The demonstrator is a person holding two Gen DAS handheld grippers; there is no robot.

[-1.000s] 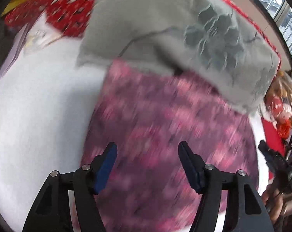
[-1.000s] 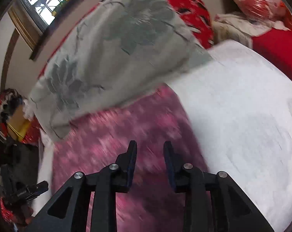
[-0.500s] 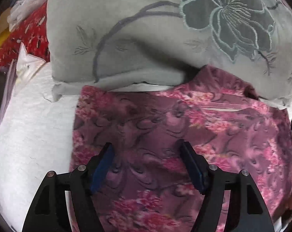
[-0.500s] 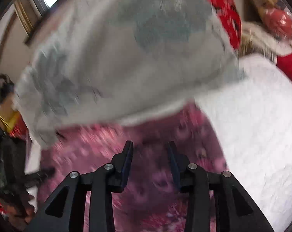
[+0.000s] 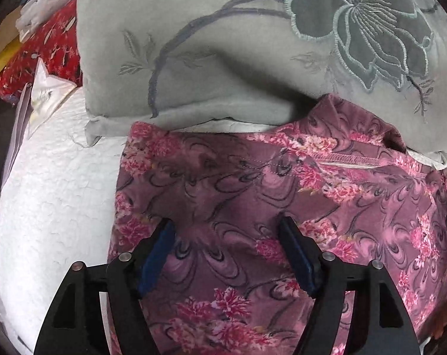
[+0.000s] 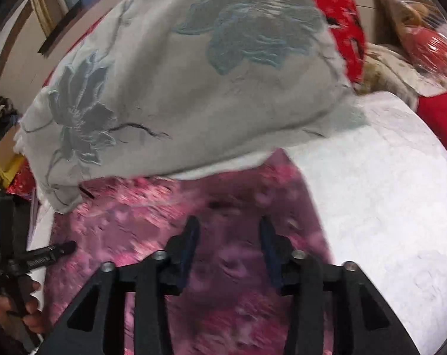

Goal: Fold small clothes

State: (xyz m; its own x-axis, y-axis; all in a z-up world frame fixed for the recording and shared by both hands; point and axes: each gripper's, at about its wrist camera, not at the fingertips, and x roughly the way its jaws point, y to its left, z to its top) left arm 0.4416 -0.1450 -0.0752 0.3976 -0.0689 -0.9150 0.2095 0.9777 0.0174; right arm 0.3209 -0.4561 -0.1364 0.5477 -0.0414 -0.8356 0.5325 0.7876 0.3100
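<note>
- Change over the last second: the left wrist view goes from motion blur to sharp, and the purple-pink floral fabric garment (image 5: 270, 207) now fills most of it. The left gripper (image 5: 226, 230) has closed in over the cloth and settled. Its blue-padded fingers (image 5: 157, 254) are spread wide, with nothing between them.
- The right gripper (image 6: 228, 233) has widened from a narrow gap to a clear spread. The right wrist view is blurred, so this gripper is probably moving. It holds nothing.
- Garment position: flat on the white textured bed cover (image 5: 55, 195). A stitched seam (image 5: 341, 159) runs across near its far edge, and that far edge touches, or is tucked under, the grey embroidered flower-pattern cushion (image 5: 223, 59).
- Judgement: both grippers are empty and above the cloth, so a fold has probably just been laid, or a new grasp is being set up. I cannot tell which.
- Obstruction: the cushion overhangs the garment's far edge; a grasp or fold there would likely need the cloth pulled free first.
- Surroundings: red patterned bedding (image 5: 52, 50) lies behind the cushion at left. White crumpled items (image 5: 46, 94) sit at the bed's left edge. In the right wrist view a clear-wrapped bundle (image 6: 424, 38) lies at far right, well apart from the garment.
</note>
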